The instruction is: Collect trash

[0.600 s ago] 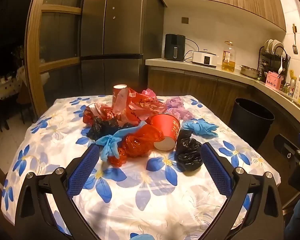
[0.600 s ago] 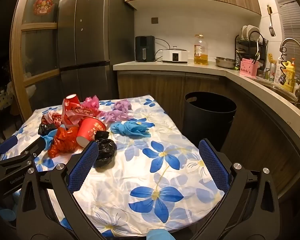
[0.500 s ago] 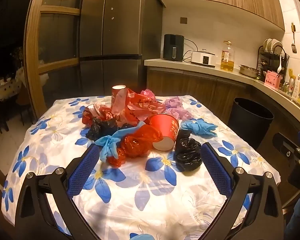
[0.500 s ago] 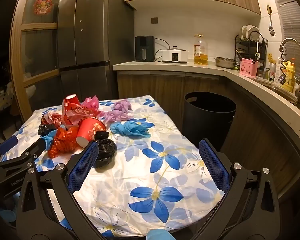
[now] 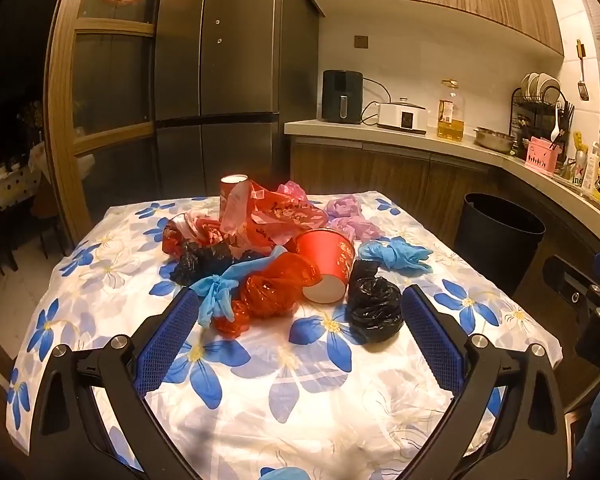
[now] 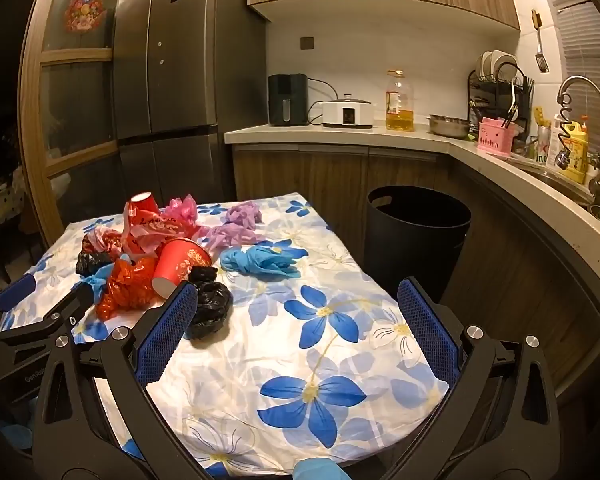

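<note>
A heap of trash lies on the flowered tablecloth [image 5: 284,396]: a tipped red paper cup [image 5: 327,266] [image 6: 180,266], a crumpled black bag [image 5: 374,308] [image 6: 208,306], a red plastic bag [image 5: 274,290], blue gloves [image 5: 396,254] [image 6: 260,260], purple bags [image 5: 352,220] and an upright red cup [image 5: 230,188]. My left gripper [image 5: 298,332] hangs open above the near side of the table, short of the heap, nothing between its fingers. Further right over the cloth, my right gripper [image 6: 296,328] is open and empty too. A black bin [image 6: 416,236] [image 5: 498,236] stands on the floor beyond the table's right edge.
A dark fridge [image 5: 220,80] rises behind the table. The counter [image 6: 340,134] holds an air fryer, a cooker, an oil bottle and a dish rack. Wooden cabinets run along the right, close to the bin. A doorway opens at the far left.
Both views have barely shifted. The left gripper has crept slightly nearer the heap. Nothing was taken hold of or let go.
</note>
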### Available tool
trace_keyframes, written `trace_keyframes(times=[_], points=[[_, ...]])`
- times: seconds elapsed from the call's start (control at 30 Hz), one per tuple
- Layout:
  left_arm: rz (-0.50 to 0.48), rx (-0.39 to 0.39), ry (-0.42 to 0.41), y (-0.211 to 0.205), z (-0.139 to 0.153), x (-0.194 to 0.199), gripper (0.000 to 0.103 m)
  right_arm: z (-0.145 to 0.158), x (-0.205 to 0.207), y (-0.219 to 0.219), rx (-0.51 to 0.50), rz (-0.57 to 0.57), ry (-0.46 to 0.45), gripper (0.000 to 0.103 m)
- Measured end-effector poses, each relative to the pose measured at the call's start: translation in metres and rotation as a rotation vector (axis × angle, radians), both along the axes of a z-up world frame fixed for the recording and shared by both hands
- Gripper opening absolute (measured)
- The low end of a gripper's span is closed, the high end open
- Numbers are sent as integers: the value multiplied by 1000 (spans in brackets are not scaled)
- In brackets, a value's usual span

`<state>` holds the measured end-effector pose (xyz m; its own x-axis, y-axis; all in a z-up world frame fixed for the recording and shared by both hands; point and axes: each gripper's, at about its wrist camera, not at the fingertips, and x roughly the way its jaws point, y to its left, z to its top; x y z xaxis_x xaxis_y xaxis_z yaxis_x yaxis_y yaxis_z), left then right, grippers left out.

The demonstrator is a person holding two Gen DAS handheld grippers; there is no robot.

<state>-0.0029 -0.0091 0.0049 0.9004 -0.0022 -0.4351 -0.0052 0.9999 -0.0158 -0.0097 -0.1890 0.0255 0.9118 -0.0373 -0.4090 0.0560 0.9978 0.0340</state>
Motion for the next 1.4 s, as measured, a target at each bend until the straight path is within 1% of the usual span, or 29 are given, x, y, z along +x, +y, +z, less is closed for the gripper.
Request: trace_keyframes(times=[0.5,0.9,1.4], points=[[-4,3,-5,4,1,1,98,-1,1,2,1,-1,-1,99],[-18,17,-16,-2,0,-1,98,-1,-1,0,1,-1,-2,99],[-23,16,-27,-5,1,-3,98,-1,-1,-1,3,-4,-3,99]])
